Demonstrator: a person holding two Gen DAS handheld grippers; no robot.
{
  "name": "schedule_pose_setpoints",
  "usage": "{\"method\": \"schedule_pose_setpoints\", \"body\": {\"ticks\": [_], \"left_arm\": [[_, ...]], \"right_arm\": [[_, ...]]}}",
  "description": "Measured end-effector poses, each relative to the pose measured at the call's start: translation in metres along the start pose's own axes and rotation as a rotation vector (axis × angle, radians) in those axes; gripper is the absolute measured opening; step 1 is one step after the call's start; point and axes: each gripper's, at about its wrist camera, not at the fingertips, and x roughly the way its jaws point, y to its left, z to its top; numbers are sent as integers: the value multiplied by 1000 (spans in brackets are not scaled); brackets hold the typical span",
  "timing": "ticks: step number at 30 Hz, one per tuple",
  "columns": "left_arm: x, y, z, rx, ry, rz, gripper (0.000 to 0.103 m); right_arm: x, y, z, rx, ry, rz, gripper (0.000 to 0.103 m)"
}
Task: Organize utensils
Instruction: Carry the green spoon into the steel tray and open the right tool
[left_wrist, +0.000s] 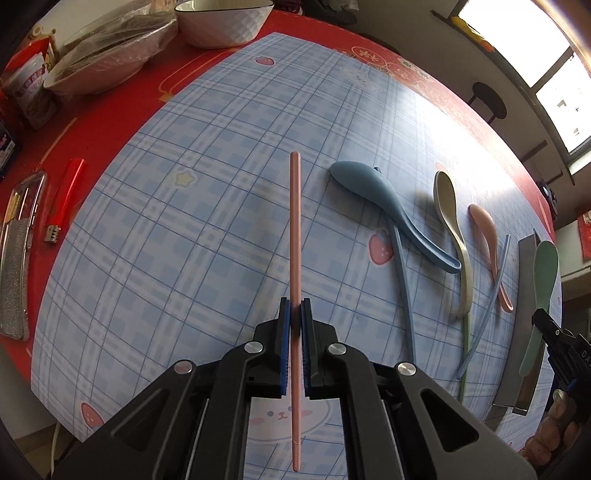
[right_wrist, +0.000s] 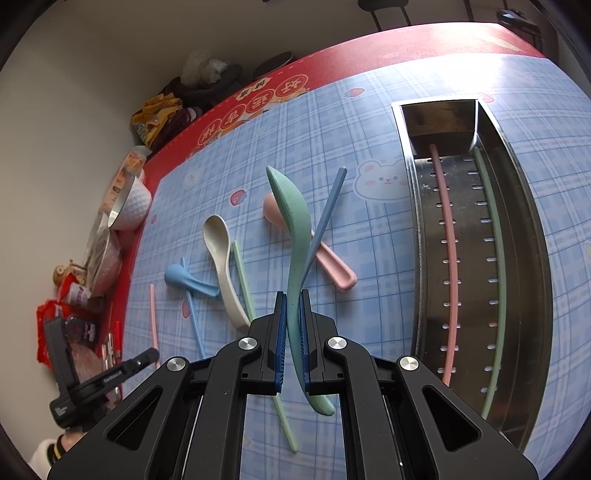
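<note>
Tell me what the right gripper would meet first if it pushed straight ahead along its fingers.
Likely the blue chopstick crossing the pink spoon; the right gripper holds the green spoon, whose bowl leads. Depth is unclear.

A red lighter (left_wrist: 64, 199) lies on the red tablecloth (left_wrist: 140, 92), far left of the tool, beside a clear case (left_wrist: 18, 258). A white bowl (left_wrist: 225, 22) and a foil-covered dish (left_wrist: 107, 55) sit ahead-left

Two chopsticks (right_wrist: 448, 258) lie in the tray (right_wrist: 532, 258), right of the spoons (right_wrist: 225, 269) on the mat (right_wrist: 369, 140).
</note>
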Motion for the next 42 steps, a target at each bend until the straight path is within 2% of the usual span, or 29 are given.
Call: {"method": "schedule_pose_setpoints", "body": {"ticks": [11,20,22,26,30,36,42], "left_arm": [[-26,-17,3,61,-105,-83,6],[-21,-41,3,107,-100,-132,6],[-19,-44,3,110,-96,-138,6],[-15,-42,1,98,-86,-142,6],[-13,-37,1,79,-81,-140,6],[-14,-31,-3,58,-81,-137,6],[-17,-24,-5,46,-84,-139,6]], "right_arm": [[-6,-3,3,-1,-23,-21,7],[-32,-36,18,96,-110,-65,7],[-36,-48,26,117,-126,-105,7],[-33,-69,43,108,-126,-241,7],[-19,-84,57,90,-81,-345,7],[1,-90,71,83,-37,-429,7],[11,-91,79,87,-21,-475,7]]}}
